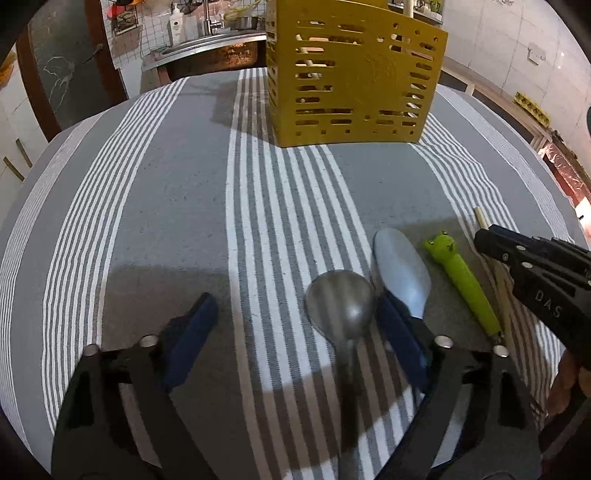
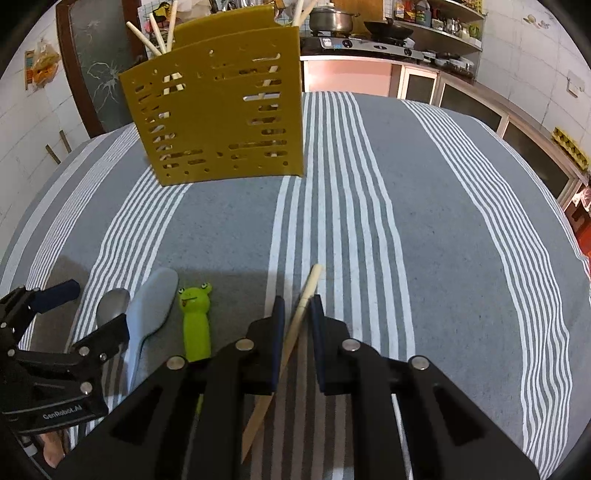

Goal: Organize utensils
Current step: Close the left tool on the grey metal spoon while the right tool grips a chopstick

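Left gripper (image 1: 295, 325): spread wide over the striped cloth (image 1: 166, 206), blue fingers (image 1: 195, 325) far apart, nothing clamped. Metal spoon (image 1: 341, 299) lying bowl-up inside the gap, close to the right-hand finger, handle running back under the gripper. Right-hand finger tip at the edge of the grey-blue spoon (image 1: 402, 273), which lies just beside the metal one; contact impossible to confirm.

Right gripper (image 2: 295, 306): narrowed to a slim gap around 1 chopstick (image 2: 303, 306). Chopstick lying aslant between the 2 blue fingers (image 2: 277, 321), tip poking forward past them, rest running back under the gripper body. Touching or barely clear of the pads: cannot tell, so no firm grip confirmed.

Green frog-headed utensil (image 2: 195, 321) flat on the cloth, between the grey-blue spoon and the chopstick, just left of the right gripper.

Yellow perforated holder (image 2: 221, 122) upright at the far side of the table, well apart from both grippers, several pale sticks (image 2: 155, 33) already standing in it.

Sink (image 1: 214, 51) beyond the table in the left wrist view; stove with pot (image 2: 332, 18) behind in the right wrist view.
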Motion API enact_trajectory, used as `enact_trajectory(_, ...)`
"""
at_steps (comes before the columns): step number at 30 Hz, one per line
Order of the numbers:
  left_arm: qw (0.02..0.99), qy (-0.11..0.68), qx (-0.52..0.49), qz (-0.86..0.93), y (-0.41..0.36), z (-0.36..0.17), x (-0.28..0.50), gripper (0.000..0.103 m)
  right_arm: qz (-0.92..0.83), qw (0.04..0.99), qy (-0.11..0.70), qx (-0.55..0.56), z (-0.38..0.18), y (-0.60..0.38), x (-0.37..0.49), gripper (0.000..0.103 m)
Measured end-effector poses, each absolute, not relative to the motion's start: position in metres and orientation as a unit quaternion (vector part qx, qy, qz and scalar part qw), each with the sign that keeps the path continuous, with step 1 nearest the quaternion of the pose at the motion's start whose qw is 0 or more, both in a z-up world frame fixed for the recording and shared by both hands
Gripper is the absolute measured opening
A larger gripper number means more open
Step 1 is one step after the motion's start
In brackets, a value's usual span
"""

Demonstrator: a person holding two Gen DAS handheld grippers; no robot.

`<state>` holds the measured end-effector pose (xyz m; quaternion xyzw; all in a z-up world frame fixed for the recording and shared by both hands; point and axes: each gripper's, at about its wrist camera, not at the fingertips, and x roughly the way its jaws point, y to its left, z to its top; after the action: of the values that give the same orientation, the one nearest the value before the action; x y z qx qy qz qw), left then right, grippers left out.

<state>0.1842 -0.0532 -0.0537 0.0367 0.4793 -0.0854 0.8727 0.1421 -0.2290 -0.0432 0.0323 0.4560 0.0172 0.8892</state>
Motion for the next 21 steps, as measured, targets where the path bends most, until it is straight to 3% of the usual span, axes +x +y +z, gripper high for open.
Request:
enact_trajectory(5,0.866,0.491,0.042,-0.087,-0.066,-0.051,0.186,0.066,0.004,0.883,0.468,0.04,-0.043,-0.229,0.143,0.014)
enact_trajectory(11,0.86,0.501,0.03,-0.096,-0.069,-0.047,0.195,0.044,-0.005,0.884,0.465,0.052,-0.045,-0.227,0.148,0.011)
enact_trajectory(12,0.86,0.5,0.027,-0.093,-0.065,-0.047,0.197,0.037,-0.006,0.885,0.463,0.054,-0.044,-0.228,0.147,0.011)
enact_trajectory(21,0.868,0.489,0.009,-0.091,-0.057,-0.043,0.195,0.034,0.002,0.905,0.421,0.059,-0.027,-0.224,0.133,0.01)
